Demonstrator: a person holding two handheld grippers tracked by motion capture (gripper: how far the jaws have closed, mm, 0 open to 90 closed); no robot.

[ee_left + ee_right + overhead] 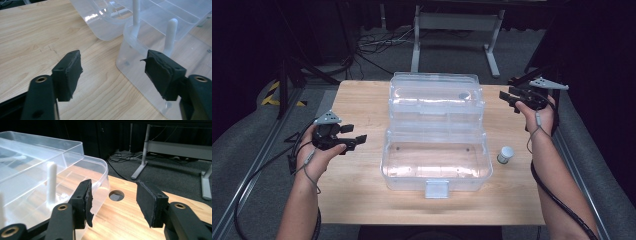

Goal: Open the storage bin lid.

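Note:
A clear plastic box [436, 165] stands open at the middle of the wooden table [362, 110], its inner tray and lid [434, 97] swung up behind it. A small white-capped jar [505, 154] stands upright to the right of the box. My left gripper [357, 140] hovers left of the box, open and holding nothing; the left gripper view has the box corner [135, 57] just past its jaws. My right gripper [510, 99] hangs open near the lid's right end, with the lid edge [75, 152] to the left of its jaws.
A round cable hole [116, 195] is cut in the tabletop near the far right corner. Beyond the table stand a white metal frame [457, 30] and cables on a grey carpet. Black rails run along both table sides.

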